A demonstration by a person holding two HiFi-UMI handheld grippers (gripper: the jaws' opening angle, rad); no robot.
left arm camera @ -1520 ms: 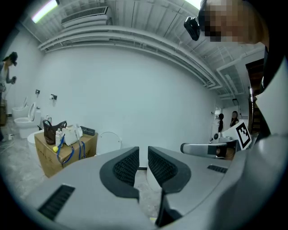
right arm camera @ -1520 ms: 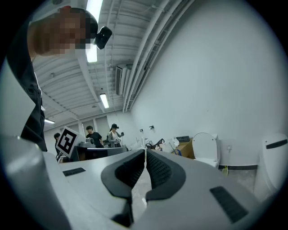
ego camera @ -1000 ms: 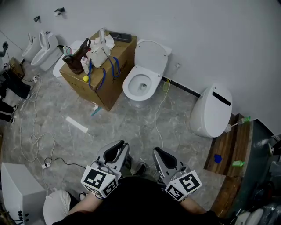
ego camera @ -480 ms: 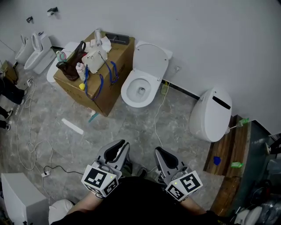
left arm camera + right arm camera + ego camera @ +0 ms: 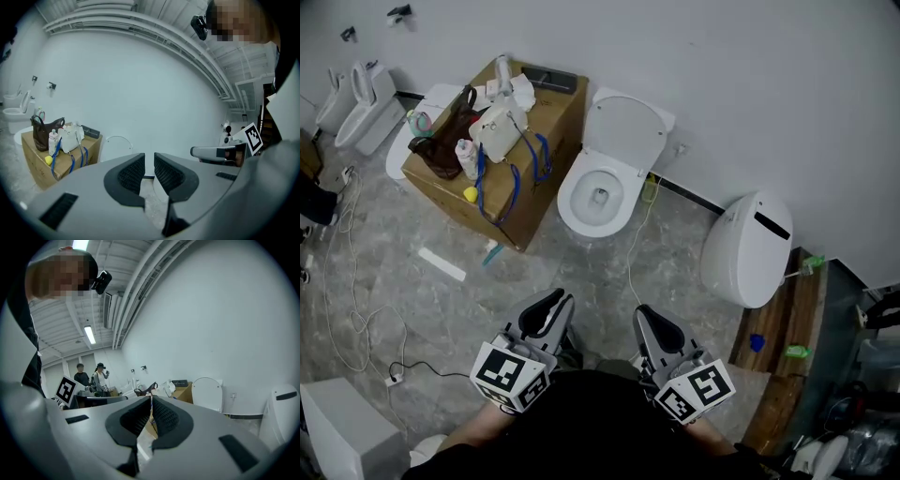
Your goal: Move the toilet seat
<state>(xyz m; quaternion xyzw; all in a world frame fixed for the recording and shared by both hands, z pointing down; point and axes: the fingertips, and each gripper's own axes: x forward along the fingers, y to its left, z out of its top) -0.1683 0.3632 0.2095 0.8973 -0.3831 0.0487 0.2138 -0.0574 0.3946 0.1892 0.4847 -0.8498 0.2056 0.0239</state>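
The white toilet [image 5: 598, 199] stands against the far wall with its seat and lid [image 5: 628, 131] raised upright. Both grippers are held low and near me, well short of the toilet. My left gripper [image 5: 546, 311] points toward it, its jaws a narrow gap apart with nothing between them. My right gripper [image 5: 657, 330] is shut and empty. In the left gripper view, the raised lid [image 5: 117, 145] shows beyond the left gripper [image 5: 149, 169]. In the right gripper view, the lid [image 5: 207, 393] stands to the right of the right gripper [image 5: 151, 416].
A cardboard box [image 5: 546, 127] with bags and bottles on top stands just left of the toilet. A second, closed white toilet [image 5: 750, 248] stands to the right, beside a wooden pallet [image 5: 787, 319]. Cables [image 5: 356, 309] trail over the grey floor at left. Two people [image 5: 91, 375] stand far off.
The head view has drifted, so the box and the fixtures at far left have slid left. Both grippers sit slightly lower in the frame, with their jaws unchanged.
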